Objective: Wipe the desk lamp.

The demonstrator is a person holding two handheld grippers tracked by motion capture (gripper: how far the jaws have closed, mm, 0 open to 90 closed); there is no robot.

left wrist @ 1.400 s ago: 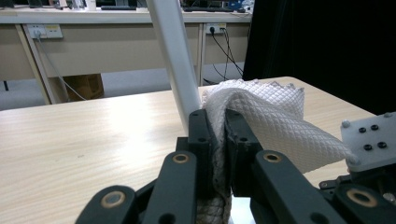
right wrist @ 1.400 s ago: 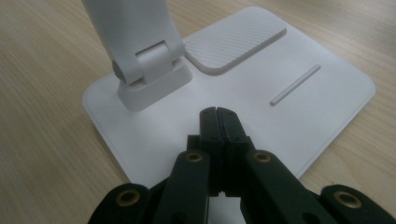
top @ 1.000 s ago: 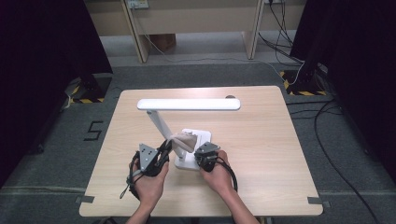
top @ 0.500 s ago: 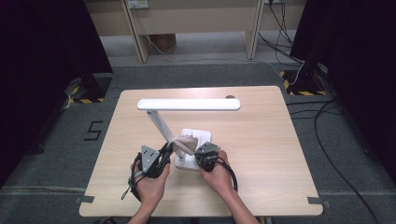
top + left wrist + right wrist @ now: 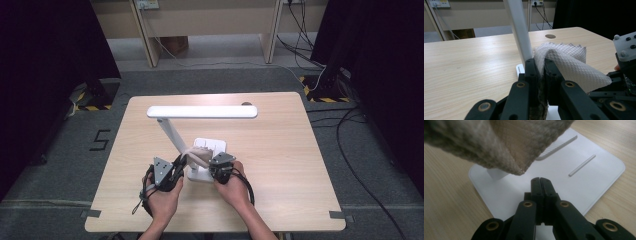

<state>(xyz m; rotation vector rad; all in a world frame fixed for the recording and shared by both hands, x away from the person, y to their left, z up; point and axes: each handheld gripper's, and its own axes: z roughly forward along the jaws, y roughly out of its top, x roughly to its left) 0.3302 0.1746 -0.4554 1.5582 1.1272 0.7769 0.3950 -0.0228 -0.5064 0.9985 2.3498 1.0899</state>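
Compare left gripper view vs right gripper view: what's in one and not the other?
Left gripper view alone: the left gripper shut on the cloth, the lamp's white stem, the far tabletop with a round brown disc, wall sockets behind.

Right gripper view alone: the right gripper shut on nothing, above the lamp's flat white base with its raised ridges.

Both: the cloth, the lamp, the wooden table.

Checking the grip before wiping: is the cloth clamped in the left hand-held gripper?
Yes: the left hand-held gripper pinches the cloth between shut jaws.
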